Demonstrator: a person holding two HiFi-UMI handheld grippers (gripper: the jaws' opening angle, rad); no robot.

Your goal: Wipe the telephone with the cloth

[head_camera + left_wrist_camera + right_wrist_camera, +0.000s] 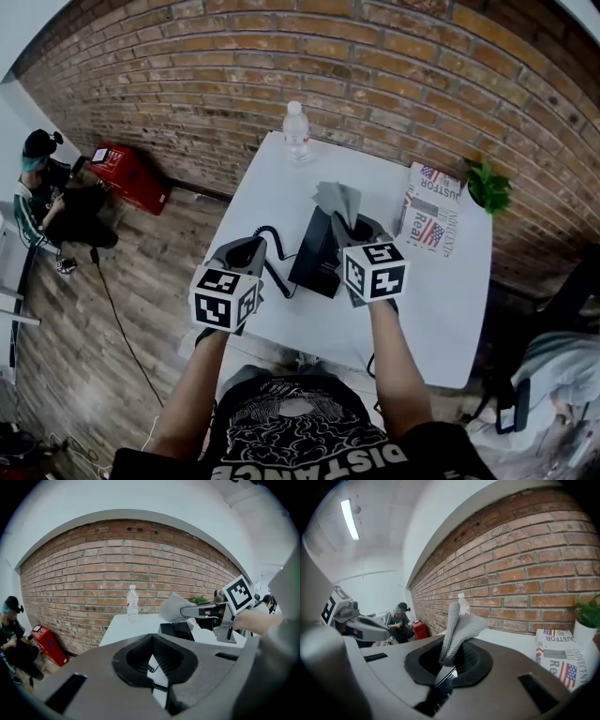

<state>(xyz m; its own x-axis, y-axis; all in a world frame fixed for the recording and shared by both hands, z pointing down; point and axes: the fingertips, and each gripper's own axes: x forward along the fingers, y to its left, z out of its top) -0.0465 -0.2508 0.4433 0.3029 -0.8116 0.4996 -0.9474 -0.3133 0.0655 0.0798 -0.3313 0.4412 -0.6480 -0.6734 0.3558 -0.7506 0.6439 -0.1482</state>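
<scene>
Left tongs (152, 641) sitting closed, nothing between jaws | coiled cord (155, 668) showing through the slit below them | right tongs (188, 611) pinching grey cloth (171, 608) over black telephone (176, 629) on white bench (121, 626) | bottle (132, 603) standing at far edge by brick wall (89, 564) | person (10, 637) sitting far left.

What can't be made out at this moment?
Face of telephone: head view, covered by right gripper and cloth.
Whether cloth touches telephone: right gripper view, gripper's own body blocks it.
Label of water bottle: too small in every view.
Far side of newspaper: right gripper view, cut by edge.
</scene>
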